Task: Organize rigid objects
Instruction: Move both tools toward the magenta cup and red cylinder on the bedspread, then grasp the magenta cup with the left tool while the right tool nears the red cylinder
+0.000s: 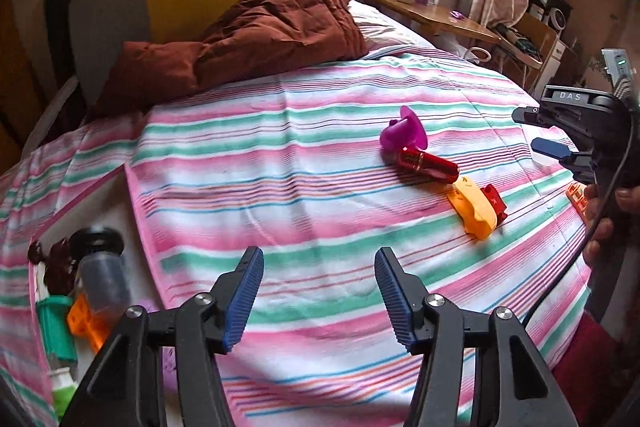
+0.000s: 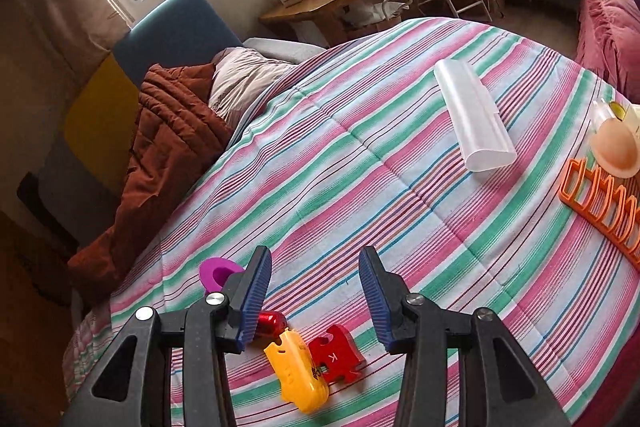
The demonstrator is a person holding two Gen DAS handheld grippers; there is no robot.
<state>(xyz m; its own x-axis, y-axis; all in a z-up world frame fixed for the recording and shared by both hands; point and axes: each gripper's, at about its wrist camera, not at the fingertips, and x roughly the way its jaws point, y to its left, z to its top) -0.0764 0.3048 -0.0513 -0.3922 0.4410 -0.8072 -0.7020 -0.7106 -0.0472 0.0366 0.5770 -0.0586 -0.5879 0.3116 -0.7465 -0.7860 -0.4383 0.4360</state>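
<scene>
Midway through the tidy-up, a small pile of toys (image 1: 86, 291) sits gathered at the striped bedspread's (image 1: 280, 163) left edge, while a purple cup (image 1: 402, 131), red cylinder (image 1: 430, 165), yellow piece (image 1: 472, 209) and red tag (image 2: 336, 353) lie loose near the middle. Both the left gripper (image 1: 319, 293) and right gripper (image 2: 316, 297) hang part-open and empty. A clear case (image 2: 474, 119) and orange rack (image 2: 600, 205) wait farther right; nothing blocks the reach.

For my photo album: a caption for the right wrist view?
Open right gripper hovering over yellow and red plastic pieces on striped bedspread.
</scene>
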